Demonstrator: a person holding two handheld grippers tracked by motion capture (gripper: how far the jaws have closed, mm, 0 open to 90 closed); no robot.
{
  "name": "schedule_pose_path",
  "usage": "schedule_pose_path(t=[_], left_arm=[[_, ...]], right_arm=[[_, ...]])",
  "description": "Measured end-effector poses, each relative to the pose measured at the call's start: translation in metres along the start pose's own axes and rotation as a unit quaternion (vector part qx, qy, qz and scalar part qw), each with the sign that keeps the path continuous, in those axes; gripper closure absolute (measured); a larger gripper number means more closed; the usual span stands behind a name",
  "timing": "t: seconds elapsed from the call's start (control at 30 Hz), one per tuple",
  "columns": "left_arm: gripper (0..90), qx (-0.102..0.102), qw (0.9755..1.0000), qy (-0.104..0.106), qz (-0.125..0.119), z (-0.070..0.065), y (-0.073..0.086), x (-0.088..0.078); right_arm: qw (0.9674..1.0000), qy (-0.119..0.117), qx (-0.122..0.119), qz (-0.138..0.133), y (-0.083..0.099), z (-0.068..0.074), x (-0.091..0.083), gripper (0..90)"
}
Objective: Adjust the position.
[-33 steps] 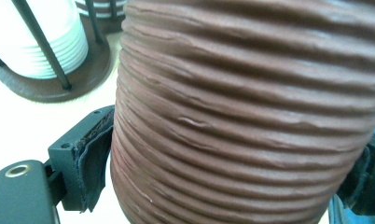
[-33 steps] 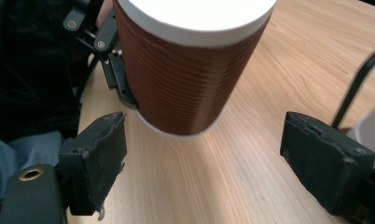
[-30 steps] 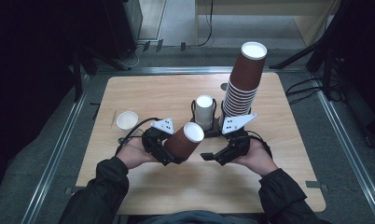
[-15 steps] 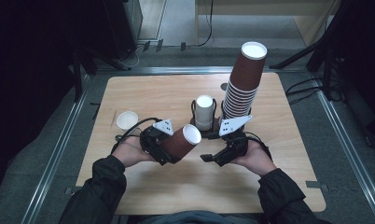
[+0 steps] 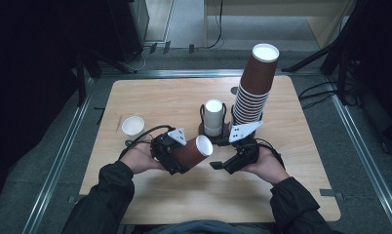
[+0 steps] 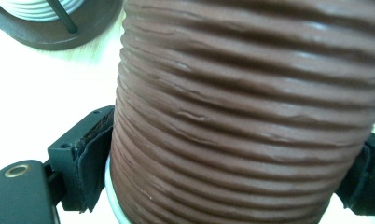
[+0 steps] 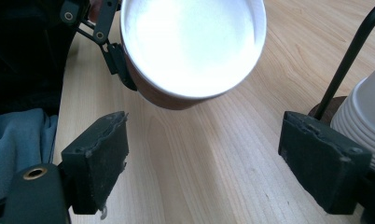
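My high view sits up above my side of the desk [image 5: 301,195] and looks forward and down, far enough back to see all four edges. My left gripper view is very, very close: it looks along its jaws at the ribbed side of the brown cup [image 6: 251,112], and the round stand [image 6: 55,28] peeks in at the top left corner. My right gripper view looks low across the wood at that same cup's white mouth. All three views share this cup.
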State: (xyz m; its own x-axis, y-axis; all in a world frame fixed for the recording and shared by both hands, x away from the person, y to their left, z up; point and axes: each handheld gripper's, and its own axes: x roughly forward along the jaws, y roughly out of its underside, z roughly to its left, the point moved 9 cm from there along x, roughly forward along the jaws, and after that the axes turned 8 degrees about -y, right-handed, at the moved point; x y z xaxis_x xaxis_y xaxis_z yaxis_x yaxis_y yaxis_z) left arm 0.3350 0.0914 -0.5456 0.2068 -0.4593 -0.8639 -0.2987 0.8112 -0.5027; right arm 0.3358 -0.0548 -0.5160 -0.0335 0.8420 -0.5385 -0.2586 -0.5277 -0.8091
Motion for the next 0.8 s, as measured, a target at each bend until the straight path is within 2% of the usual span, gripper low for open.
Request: schedule_pose_path(t=[0.17,0.47,0.8], left_arm=[[8.5,0.005,0.9999,0.006,0.009,-0.001,0.000,0.006],[8.5,0.026,0.9990,0.016,0.032,-0.010,0.000,0.017],[8.5,0.040,0.9981,0.027,0.036,-0.021,-0.007,0.022]], right_arm=[[1.0000,0.001,0.000,-0.001,0.000,-0.001,0.000,16.0],[1.0000,-0.005,-0.003,0.003,0.000,0.001,0.003,16.0],[0.9994,-0.033,-0.007,0.009,-0.005,0.010,0.014,15.7]])
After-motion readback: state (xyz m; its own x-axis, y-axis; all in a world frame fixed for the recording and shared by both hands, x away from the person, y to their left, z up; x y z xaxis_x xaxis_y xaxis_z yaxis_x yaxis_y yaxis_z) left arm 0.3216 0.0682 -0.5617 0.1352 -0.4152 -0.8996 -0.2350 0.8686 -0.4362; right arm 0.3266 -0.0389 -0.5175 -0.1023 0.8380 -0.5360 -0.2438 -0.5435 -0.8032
